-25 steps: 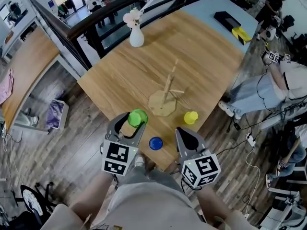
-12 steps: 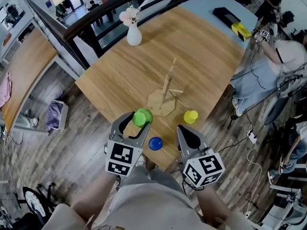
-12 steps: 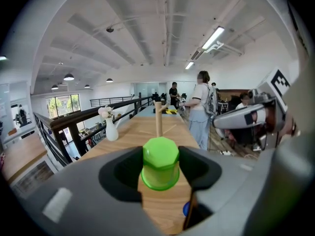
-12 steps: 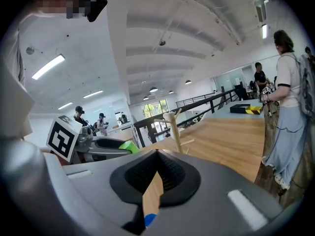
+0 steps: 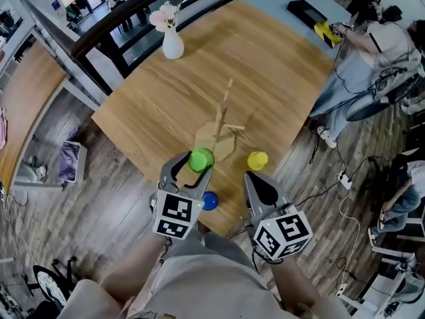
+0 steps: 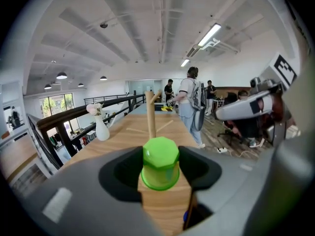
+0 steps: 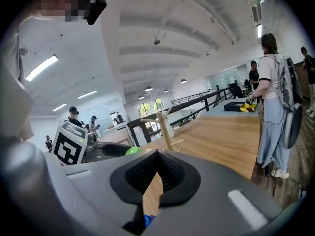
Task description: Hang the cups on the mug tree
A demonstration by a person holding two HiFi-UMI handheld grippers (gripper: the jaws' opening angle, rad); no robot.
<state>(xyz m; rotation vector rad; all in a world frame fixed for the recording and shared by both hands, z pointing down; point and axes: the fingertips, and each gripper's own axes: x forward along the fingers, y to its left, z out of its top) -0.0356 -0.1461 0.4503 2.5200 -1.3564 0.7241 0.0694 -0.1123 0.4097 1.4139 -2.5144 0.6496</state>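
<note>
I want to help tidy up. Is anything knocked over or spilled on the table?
Nothing stands out. The mug tree and the flower vase stand upright, and nothing is spilled. The yellow cup sits beside the tree. The blue cup sits close to the table's near edge. The left gripper holds the green cup.

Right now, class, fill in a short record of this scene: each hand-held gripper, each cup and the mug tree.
left hand-held gripper: shut on the green cup
right hand-held gripper: shut, empty
yellow cup: on the table, right of the tree's base
blue cup: on the table near its front edge, between the two grippers
mug tree: upright, no cup on its pegs
vase: at the table's far corner, holding flowers
</note>
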